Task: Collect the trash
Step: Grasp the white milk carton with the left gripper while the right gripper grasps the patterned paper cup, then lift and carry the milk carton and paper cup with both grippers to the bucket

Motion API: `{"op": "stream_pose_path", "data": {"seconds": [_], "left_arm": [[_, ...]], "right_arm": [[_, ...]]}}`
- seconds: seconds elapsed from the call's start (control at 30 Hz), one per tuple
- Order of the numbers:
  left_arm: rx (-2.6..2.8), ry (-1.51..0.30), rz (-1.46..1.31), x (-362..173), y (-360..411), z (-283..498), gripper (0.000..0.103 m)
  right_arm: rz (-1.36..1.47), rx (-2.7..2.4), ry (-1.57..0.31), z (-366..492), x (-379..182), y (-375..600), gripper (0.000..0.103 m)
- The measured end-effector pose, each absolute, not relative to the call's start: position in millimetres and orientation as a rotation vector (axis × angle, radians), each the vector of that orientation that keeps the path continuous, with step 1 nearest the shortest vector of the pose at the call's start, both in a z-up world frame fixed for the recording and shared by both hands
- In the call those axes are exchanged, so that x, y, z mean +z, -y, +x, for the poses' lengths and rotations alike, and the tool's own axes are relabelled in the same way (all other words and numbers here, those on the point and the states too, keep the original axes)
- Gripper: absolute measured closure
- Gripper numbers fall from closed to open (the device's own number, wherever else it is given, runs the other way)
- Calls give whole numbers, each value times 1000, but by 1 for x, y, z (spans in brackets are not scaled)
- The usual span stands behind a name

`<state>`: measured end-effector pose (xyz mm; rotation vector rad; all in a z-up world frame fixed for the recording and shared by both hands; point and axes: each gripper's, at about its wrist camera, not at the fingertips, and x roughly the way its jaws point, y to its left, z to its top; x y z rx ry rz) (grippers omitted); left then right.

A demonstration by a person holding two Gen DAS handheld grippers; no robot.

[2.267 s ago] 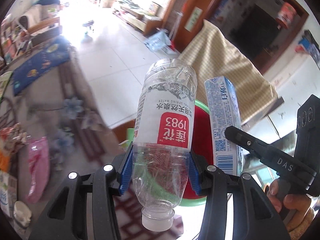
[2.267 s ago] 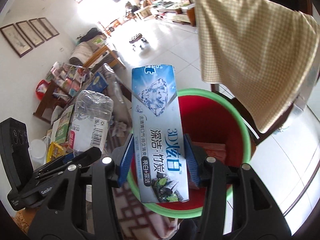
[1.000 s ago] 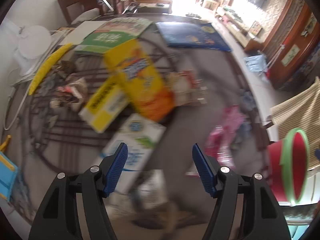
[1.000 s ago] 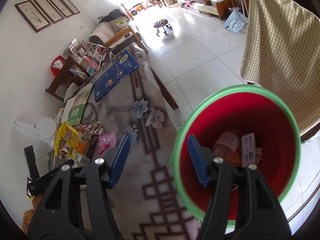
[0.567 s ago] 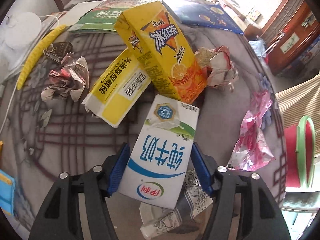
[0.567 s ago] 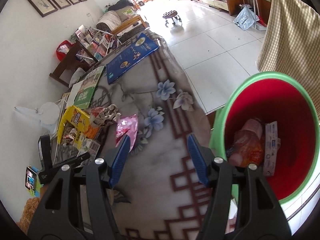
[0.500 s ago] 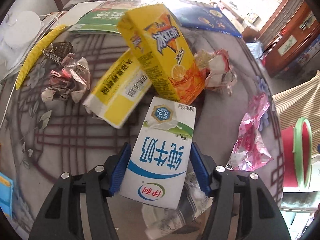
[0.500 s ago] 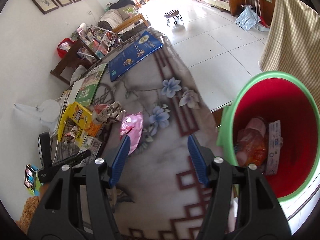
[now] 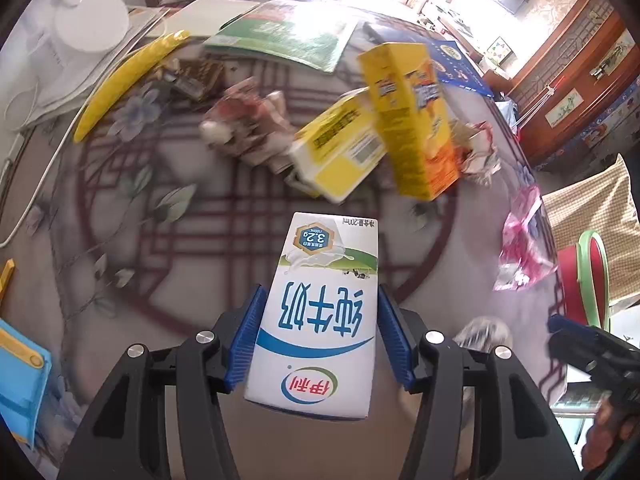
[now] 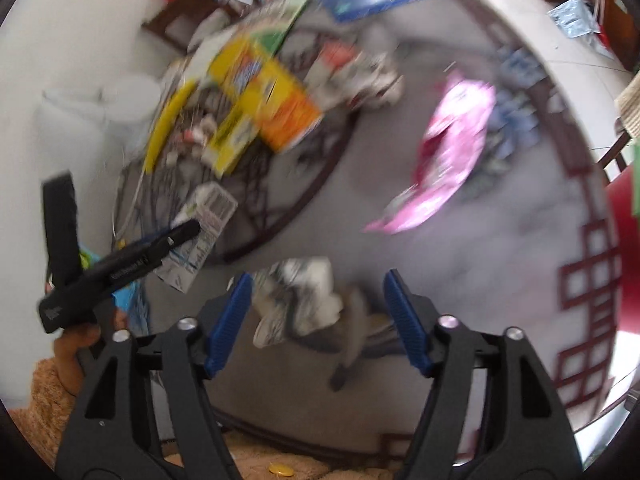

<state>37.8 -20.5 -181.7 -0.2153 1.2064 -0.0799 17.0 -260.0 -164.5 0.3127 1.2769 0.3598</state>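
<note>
Left wrist: my left gripper (image 9: 318,338) now pinches the milk carton (image 9: 318,316), lifted clear — bin-bound; right gripper (image 10: 316,322) spread, over crumpled paper (image 10: 298,302).

The left gripper (image 9: 318,338) holds a white milk carton (image 9: 316,316) between its blue pads (image 9: 244,340). On the table (image 9: 192,248) beyond lie two yellow cartons (image 9: 408,120), blurred.

milk carton (image 9: 316,320): glossy paperboard | pink wrapper (image 10: 448,152): shiny plastic
</note>
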Motion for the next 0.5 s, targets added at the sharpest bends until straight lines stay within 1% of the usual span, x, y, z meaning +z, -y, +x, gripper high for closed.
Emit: {"op": "stream_pose_path", "data": {"seconds": [0.13, 0.23, 0.3, 0.4, 0.5], "left_arm": [[-80, -1218, -210, -187, 3, 27, 50], [-80, -1232, -216, -193, -9, 22, 51], [-82, -1239, -216, -196, -14, 19, 51], [-91, -1246, -213, -199, -19, 16, 51], [-102, -1257, -211, -203, -21, 13, 51]], "right_arm": [[251, 339, -1314, 9, -179, 230, 27], [196, 326, -1300, 6, -182, 215, 21], [174, 328, -1296, 6, -184, 205, 14], [153, 315, -1297, 9, -189, 195, 10], [89, 280, -1280, 11, -191, 187, 10]]}}
